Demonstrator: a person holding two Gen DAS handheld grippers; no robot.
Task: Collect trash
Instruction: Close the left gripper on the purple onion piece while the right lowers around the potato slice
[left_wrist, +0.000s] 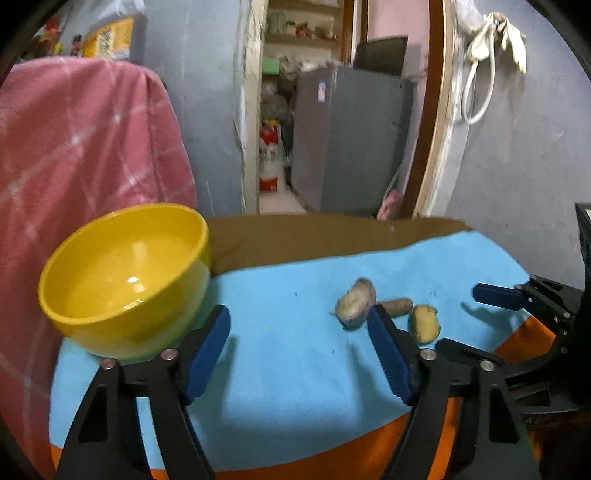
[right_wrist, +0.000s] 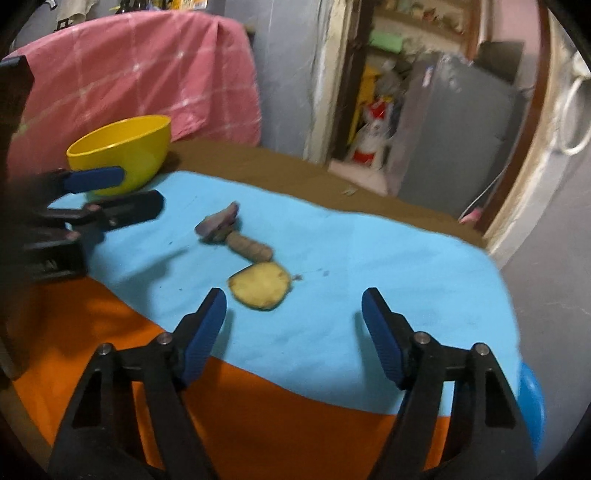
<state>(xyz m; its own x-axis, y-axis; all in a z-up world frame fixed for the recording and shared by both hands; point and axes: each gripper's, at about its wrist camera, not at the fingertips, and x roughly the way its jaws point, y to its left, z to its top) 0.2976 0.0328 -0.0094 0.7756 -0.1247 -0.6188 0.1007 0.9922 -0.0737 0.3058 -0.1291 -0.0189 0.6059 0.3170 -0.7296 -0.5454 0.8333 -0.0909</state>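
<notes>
Both claws spread, nothing between: left gripper (left_wrist: 299, 347), right gripper (right_wrist: 293, 321). Three scraps on blue cloth (right_wrist: 369, 280): peel (right_wrist: 218, 223), brown stub (right_wrist: 249, 249) (blurry), yellow slice (right_wrist: 260, 286). Yellow bowl (left_wrist: 125, 273) far left, empty.

1. Your left gripper (left_wrist: 299, 350) tilts downward, its blue-padded jaws apart with nothing between them.
2. Your right gripper (right_wrist: 293, 328) also angles down, jaws spread wide and empty, off to the left one's right.
</notes>
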